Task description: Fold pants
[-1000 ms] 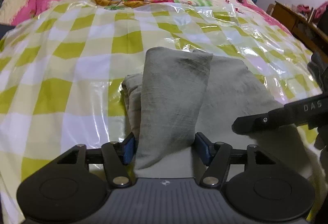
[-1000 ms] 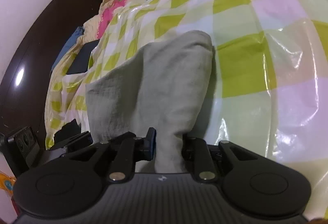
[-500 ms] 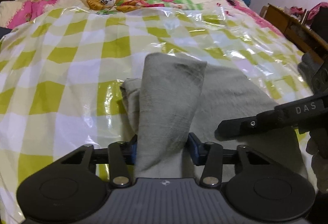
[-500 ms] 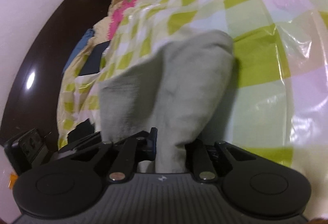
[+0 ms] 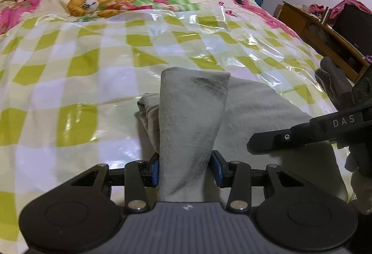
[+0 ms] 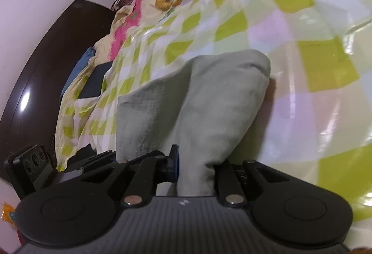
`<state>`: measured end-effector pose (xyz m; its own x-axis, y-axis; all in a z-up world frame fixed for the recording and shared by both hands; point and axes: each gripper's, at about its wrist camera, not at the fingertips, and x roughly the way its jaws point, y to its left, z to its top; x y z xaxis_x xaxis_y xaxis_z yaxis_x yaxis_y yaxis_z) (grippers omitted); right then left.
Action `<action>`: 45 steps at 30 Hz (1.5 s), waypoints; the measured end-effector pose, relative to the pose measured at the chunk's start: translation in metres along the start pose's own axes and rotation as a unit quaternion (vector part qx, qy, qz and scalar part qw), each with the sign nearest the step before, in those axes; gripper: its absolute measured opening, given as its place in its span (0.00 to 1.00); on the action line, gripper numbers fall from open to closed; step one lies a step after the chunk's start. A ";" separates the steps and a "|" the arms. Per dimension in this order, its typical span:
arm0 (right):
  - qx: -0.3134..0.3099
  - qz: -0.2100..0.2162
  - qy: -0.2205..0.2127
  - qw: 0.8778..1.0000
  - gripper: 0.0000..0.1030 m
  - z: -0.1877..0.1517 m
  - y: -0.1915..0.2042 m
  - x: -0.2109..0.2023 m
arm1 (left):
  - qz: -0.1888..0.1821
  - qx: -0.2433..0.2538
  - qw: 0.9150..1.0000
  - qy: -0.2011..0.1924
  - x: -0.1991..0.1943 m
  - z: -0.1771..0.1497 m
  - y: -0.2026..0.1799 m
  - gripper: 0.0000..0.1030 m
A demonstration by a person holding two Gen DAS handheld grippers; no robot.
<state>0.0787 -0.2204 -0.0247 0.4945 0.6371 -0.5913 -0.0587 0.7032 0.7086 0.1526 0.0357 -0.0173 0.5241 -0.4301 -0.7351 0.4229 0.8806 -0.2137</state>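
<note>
Grey-beige pants lie partly folded on a bed with a green-and-white checked plastic cover. My left gripper is shut on a raised fold of the pants that drapes forward over the lower layers. My right gripper is shut on another bunch of the pants, held above the cover. The right gripper's arm also shows at the right of the left wrist view. The left gripper's body shows at the lower left of the right wrist view.
A cartoon-print quilt lies at the far end of the bed. A wooden table stands to the right. A dark wooden headboard and a dark flat object are at the left side of the bed.
Both grippers have moved forward along the bed with the cloth still held. The held folds have risen and tilted further over the lower layers. The right wrist view has rolled.
</note>
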 end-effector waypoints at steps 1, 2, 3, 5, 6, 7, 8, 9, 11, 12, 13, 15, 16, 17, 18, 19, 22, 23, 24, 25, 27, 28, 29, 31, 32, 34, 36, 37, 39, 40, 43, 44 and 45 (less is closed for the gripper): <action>0.000 -0.001 -0.003 1.000 0.13 0.000 -0.002 -0.003 | 0.000 0.004 1.000 0.000 0.001 0.002 -0.004 0.54; -0.001 -0.002 -0.006 1.000 0.13 0.000 -0.002 -0.005 | 0.000 0.009 1.000 -0.001 0.003 0.003 -0.007 0.54; -0.002 -0.003 -0.008 1.000 0.13 0.000 -0.004 -0.007 | 0.001 0.014 1.000 -0.001 0.004 0.005 -0.010 0.54; 0.002 -0.004 -0.012 1.000 0.13 0.000 -0.008 -0.011 | 0.002 0.021 1.000 0.001 0.006 0.007 -0.015 0.54; 0.005 -0.005 -0.014 1.000 0.13 0.000 -0.010 -0.012 | 0.002 0.025 1.000 0.001 0.007 0.008 -0.017 0.54; 0.006 -0.007 -0.016 1.000 0.13 0.000 -0.012 -0.014 | 0.000 0.026 1.000 0.001 0.008 0.008 -0.018 0.54; 0.006 -0.009 -0.017 1.000 0.13 0.001 -0.014 -0.016 | -0.001 0.025 1.000 0.002 0.009 0.009 -0.020 0.54; 0.007 -0.011 -0.018 1.000 0.13 0.001 -0.014 -0.017 | -0.003 0.025 1.000 0.002 0.010 0.010 -0.022 0.54; 0.011 -0.013 -0.024 1.000 0.13 0.001 -0.016 -0.021 | -0.006 0.026 1.000 0.001 0.013 0.013 -0.026 0.54; 0.010 -0.015 -0.026 0.999 0.13 0.001 -0.017 -0.023 | -0.008 0.028 1.000 0.000 0.016 0.015 -0.029 0.54; 0.011 -0.018 -0.029 0.999 0.13 0.001 -0.017 -0.026 | -0.010 0.030 0.999 0.000 0.018 0.016 -0.032 0.54; 0.012 -0.023 -0.032 0.999 0.13 0.002 -0.021 -0.032 | -0.014 0.038 0.999 0.001 0.022 0.018 -0.039 0.54; 0.012 -0.026 -0.034 0.999 0.13 0.002 -0.022 -0.034 | -0.015 0.042 0.999 0.002 0.024 0.020 -0.042 0.54; 0.013 -0.028 -0.036 0.999 0.13 0.002 -0.024 -0.037 | -0.017 0.047 0.999 0.003 0.026 0.021 -0.046 0.54; 0.014 -0.030 -0.039 0.999 0.13 0.002 -0.026 -0.040 | -0.019 0.051 0.999 0.003 0.028 0.022 -0.050 0.54; 0.015 -0.032 -0.041 0.999 0.13 0.002 -0.028 -0.043 | -0.020 0.055 0.998 0.004 0.030 0.023 -0.054 0.54; 0.022 -0.037 -0.049 0.998 0.13 0.003 -0.036 -0.052 | -0.026 0.063 0.998 0.004 0.036 0.027 -0.065 0.54; 0.024 -0.039 -0.051 0.998 0.13 0.003 -0.039 -0.054 | -0.028 0.065 0.997 0.004 0.038 0.028 -0.068 0.54; 0.025 -0.041 -0.053 0.997 0.13 0.003 -0.041 -0.056 | -0.029 0.068 0.997 0.004 0.040 0.029 -0.071 0.54; 0.026 -0.043 -0.054 0.997 0.13 0.004 -0.044 -0.058 | -0.030 0.070 0.997 0.005 0.042 0.030 -0.074 0.54; 0.027 -0.045 -0.056 0.997 0.13 0.006 -0.048 -0.061 | -0.031 0.074 0.997 0.007 0.046 0.031 -0.079 0.54; 0.026 -0.047 -0.057 0.997 0.13 0.007 -0.049 -0.063 | -0.032 0.075 0.997 0.008 0.049 0.033 -0.081 0.54; 0.026 -0.048 -0.059 0.997 0.13 0.008 -0.051 -0.066 | -0.034 0.075 0.997 0.009 0.052 0.035 -0.083 0.54; 0.023 -0.051 -0.065 0.996 0.13 0.013 -0.055 -0.073 | -0.043 0.073 0.996 0.010 0.059 0.040 -0.089 0.54; 0.020 -0.056 -0.067 0.996 0.13 0.018 -0.059 -0.076 | -0.046 0.074 0.996 0.010 0.064 0.044 -0.093 0.54; 0.019 -0.067 -0.072 0.995 0.13 0.028 -0.068 -0.082 | -0.050 0.077 0.996 0.010 0.075 0.050 -0.103 0.54; 0.028 -0.073 -0.083 0.994 0.13 0.039 -0.081 -0.089 | -0.054 0.084 0.995 0.011 0.086 0.058 -0.114 0.54; 0.033 -0.077 -0.087 0.993 0.13 0.045 -0.088 -0.093 | -0.057 0.090 0.994 0.011 0.092 0.062 -0.121 0.54; 0.037 -0.089 -0.096 0.991 0.13 0.054 -0.100 -0.100 | -0.061 0.103 0.993 0.011 0.104 0.070 -0.134 0.54; 0.037 -0.095 -0.099 0.990 0.13 0.059 -0.106 -0.104 | -0.063 0.108 0.992 0.011 0.110 0.075 -0.141 0.54; 0.040 -0.111 -0.110 0.987 0.13 0.073 -0.123 -0.115 | -0.068 0.113 0.991 0.013 0.131 0.089 -0.157 0.54; 0.043 -0.114 -0.113 0.986 0.13 0.078 -0.128 -0.118 | -0.068 0.114 0.991 0.012 0.138 0.094 -0.162 0.54; 0.044 -0.117 -0.116 0.985 0.13 0.082 -0.133 -0.120 | -0.068 0.115 0.991 0.012 0.144 0.098 -0.166 0.54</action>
<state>0.0978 -0.4162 -0.0166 0.6706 0.3641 -0.6463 0.1518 0.7854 0.6000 0.2302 -0.1913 -0.0246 0.4345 -0.5338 -0.7254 0.6468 0.7455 -0.1612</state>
